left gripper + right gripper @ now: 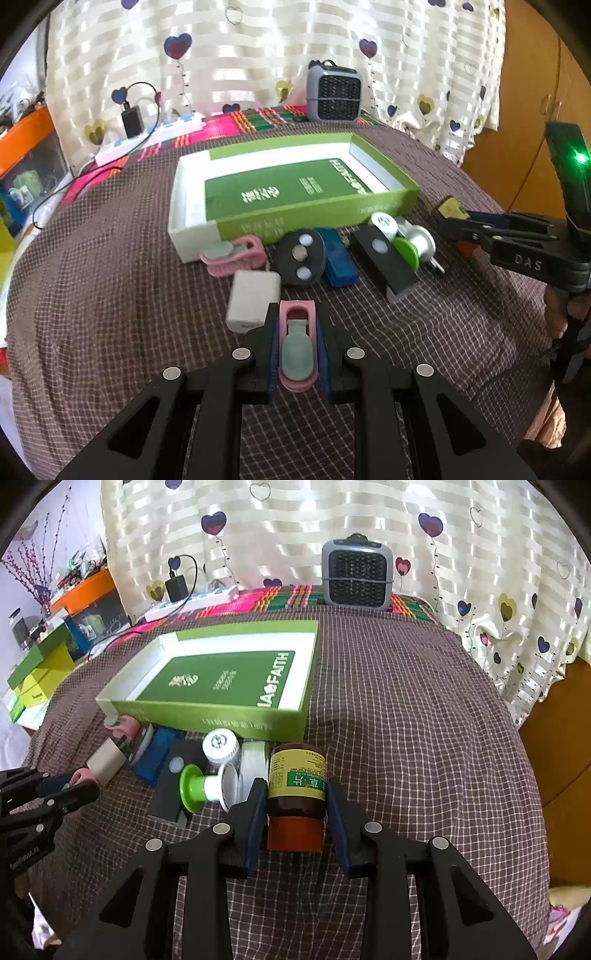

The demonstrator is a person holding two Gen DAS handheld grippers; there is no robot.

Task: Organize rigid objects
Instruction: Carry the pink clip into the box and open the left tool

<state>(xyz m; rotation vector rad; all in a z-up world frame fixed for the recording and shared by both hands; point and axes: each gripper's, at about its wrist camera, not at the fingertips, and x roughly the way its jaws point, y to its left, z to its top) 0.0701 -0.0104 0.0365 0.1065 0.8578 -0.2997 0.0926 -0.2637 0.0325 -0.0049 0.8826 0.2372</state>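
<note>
My left gripper [297,325] is shut on a pink clip with a grey-green pad [297,350], held over the checked cloth. My right gripper [297,794] is shut on a brown medicine bottle with a yellow-green label [297,775] and an orange-red cap. A shallow green and white box [384,205] lies behind, also in the right wrist view [236,716]. In front of it lie a second pink clip [232,256], a white charger [253,301], a black disc [303,256], a blue block [338,264], a black bar [384,264], a white-capped bottle [220,745] and a green-ended spool [195,788].
A grey mini fan [334,94] stands at the back by the curtain. A white power strip with a black adapter [147,138] lies back left. Orange and green boxes [40,657] stand off the left edge. The right gripper shows in the left wrist view [448,210].
</note>
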